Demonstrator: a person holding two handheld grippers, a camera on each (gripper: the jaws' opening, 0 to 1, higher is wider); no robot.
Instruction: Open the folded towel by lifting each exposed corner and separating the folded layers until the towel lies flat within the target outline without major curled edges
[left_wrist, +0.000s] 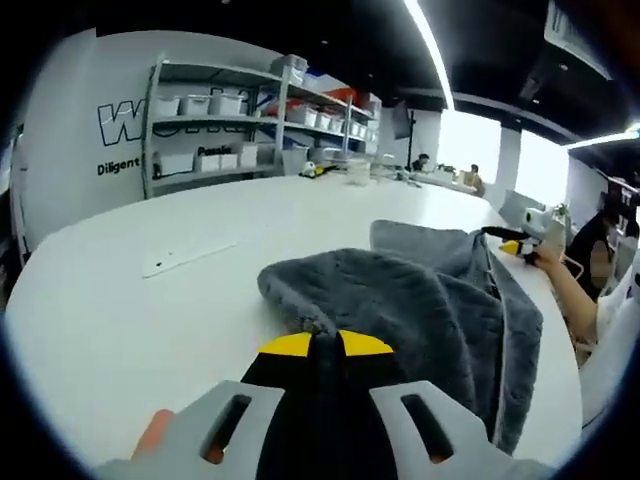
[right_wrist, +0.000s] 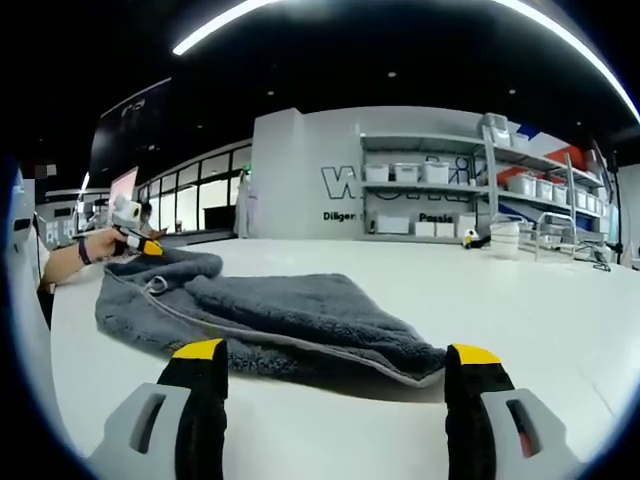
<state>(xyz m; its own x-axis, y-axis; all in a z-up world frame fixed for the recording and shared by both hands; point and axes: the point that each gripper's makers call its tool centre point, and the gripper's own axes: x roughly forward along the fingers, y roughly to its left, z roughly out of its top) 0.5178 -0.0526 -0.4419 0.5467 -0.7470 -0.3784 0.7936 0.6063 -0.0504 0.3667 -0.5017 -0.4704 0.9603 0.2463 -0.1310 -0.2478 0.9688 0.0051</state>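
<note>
Left hand-held gripper pinches towel; right gapes.

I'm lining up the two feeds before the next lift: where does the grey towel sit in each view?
Left gripper view: the grey towel lies centre-right on the white table, one edge pinched in the shut left tongs.
Right gripper view: it spreads left of centre, its near corner between the open right tongs.
Shared landmark: the shelving rack against the lettered wall.
</note>
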